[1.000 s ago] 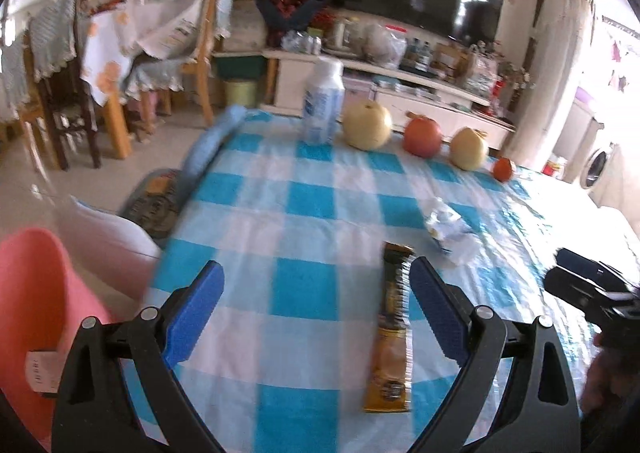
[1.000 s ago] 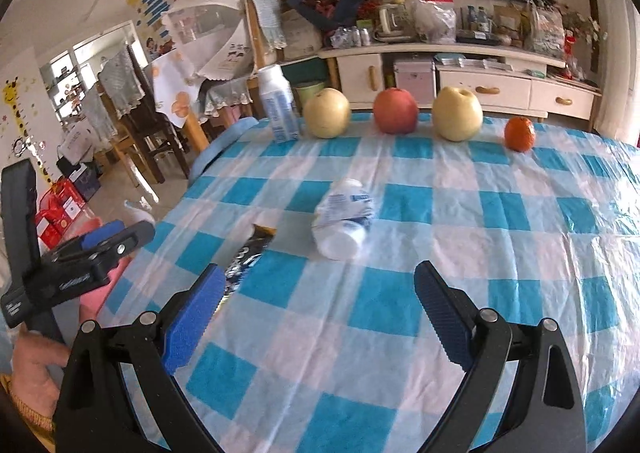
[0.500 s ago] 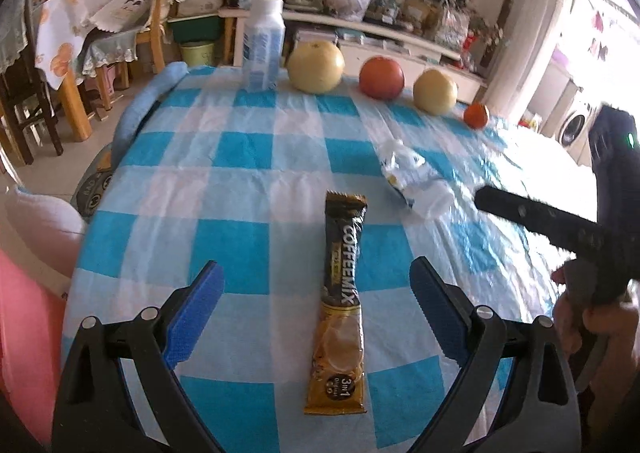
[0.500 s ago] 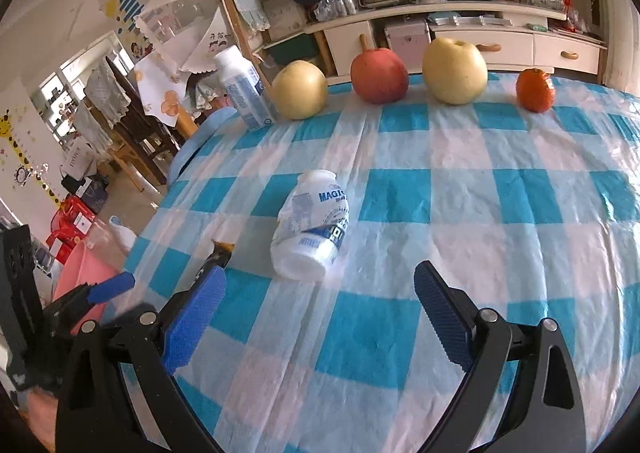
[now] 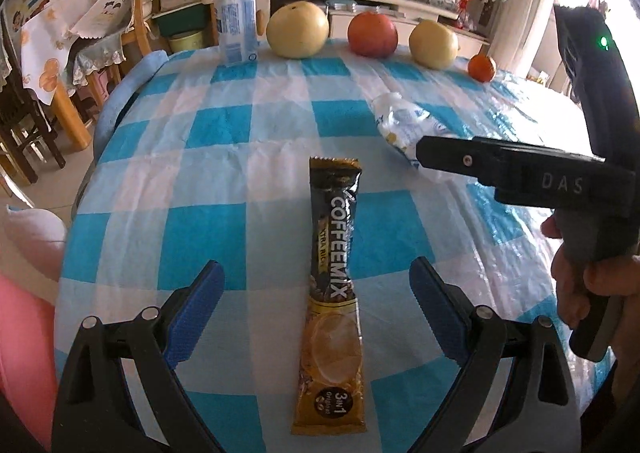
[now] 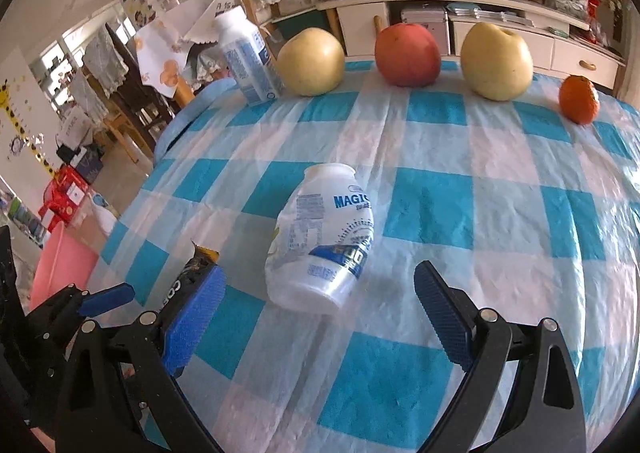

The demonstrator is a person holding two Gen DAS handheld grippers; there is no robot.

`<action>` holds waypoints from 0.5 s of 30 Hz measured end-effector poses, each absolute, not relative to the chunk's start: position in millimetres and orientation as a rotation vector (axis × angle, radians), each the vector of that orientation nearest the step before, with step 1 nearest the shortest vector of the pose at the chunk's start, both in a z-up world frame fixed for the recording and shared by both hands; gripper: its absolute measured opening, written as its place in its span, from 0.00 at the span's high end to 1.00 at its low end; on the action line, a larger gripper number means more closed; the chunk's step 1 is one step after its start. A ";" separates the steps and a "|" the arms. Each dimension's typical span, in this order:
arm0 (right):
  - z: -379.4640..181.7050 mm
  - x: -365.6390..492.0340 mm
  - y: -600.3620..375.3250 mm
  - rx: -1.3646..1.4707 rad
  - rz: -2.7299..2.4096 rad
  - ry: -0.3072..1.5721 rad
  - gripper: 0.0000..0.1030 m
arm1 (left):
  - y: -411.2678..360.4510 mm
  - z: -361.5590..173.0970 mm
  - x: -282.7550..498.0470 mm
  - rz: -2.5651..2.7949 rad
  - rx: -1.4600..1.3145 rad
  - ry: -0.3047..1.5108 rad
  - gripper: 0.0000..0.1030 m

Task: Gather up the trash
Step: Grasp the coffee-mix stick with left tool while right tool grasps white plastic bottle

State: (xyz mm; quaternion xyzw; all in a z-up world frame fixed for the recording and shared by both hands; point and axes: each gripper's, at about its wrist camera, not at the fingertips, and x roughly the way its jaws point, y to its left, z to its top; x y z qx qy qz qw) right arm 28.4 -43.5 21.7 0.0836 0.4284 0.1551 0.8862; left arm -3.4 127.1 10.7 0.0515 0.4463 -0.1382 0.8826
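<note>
Blue ribbed pads line the left tongs (image 5: 316, 305), which hang released over the bench (image 5: 208, 189), and the coffee mix sachet (image 5: 333, 241) lies lengthwise in the gap between them, its gold end nearest the camera and its dark crimped end pointing away. The sachet is a flat, glossy foil strip, black at the top and gold below, printed "COFFEEMIX". The right tongs (image 6: 318, 311) are likewise spread wide, and the crushed plastic bottle (image 6: 322, 247) lies on its side just ahead of them, between the two pads, its base toward the camera and its capless neck pointing away. The bottle is thin white plastic, dented and creased, with blue print. A checked blue-and-white plastic sheet, wrinkled and shiny, covers the bench. Along the far edge stand an upright white bottle (image 5: 235, 15), a round yellow pear (image 5: 297, 29), a red apple (image 5: 372, 34), another yellow pear (image 5: 433, 44) and a small tangerine (image 5: 482, 67).
</note>
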 end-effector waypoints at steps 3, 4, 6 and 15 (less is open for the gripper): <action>19.3 33.1 -39.0 0.138 0.322 0.898 0.09 | 126.5 8.8 -2.3 -0.279 0.117 0.933 0.09; 18.6 34.8 -37.7 0.127 0.320 0.901 0.09 | 125.9 8.3 -1.8 -0.278 0.119 0.934 0.09; 17.2 38.2 -35.7 0.107 0.318 0.904 0.09 | 123.5 7.4 -1.1 -0.278 0.127 0.937 0.09; 14.0 49.0 -27.4 0.033 0.316 0.896 0.09 | 116.0 3.1 1.1 -0.266 0.170 0.932 0.16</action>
